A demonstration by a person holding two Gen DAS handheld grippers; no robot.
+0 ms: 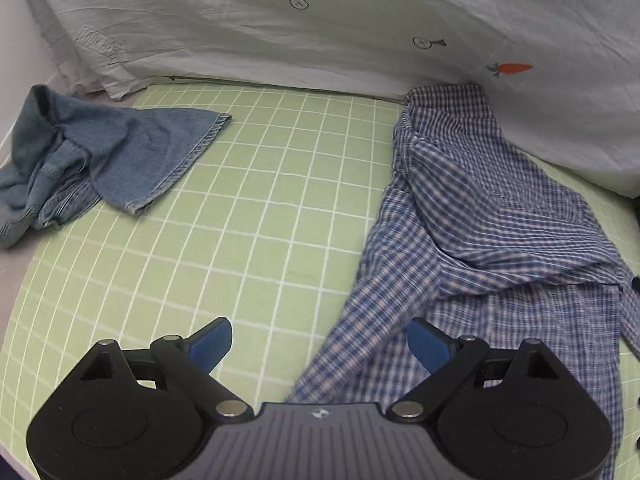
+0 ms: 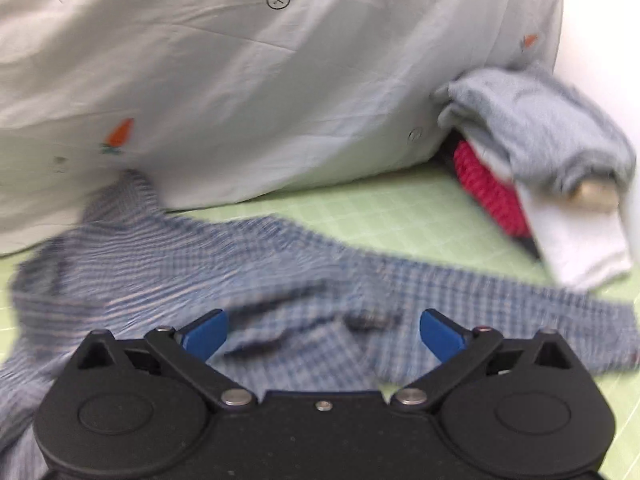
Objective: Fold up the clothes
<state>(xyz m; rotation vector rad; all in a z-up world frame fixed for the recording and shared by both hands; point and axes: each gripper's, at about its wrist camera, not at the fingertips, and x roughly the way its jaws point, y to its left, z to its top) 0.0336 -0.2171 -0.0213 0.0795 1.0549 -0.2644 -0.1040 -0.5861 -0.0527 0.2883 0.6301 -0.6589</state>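
A blue-and-white checked shirt (image 1: 488,240) lies crumpled on the green grid mat (image 1: 248,208), at the right of the left wrist view. My left gripper (image 1: 320,344) is open and empty above the shirt's lower left edge. In the right wrist view the same shirt (image 2: 248,280) is spread across the middle, blurred, with one sleeve (image 2: 520,312) stretched to the right. My right gripper (image 2: 324,334) is open and empty just above the shirt's middle.
A crumpled blue denim garment (image 1: 100,160) lies at the mat's far left. A pale sheet with carrot prints (image 1: 320,20) backs the mat. A pile of grey, red and white clothes (image 2: 532,168) sits at the far right.
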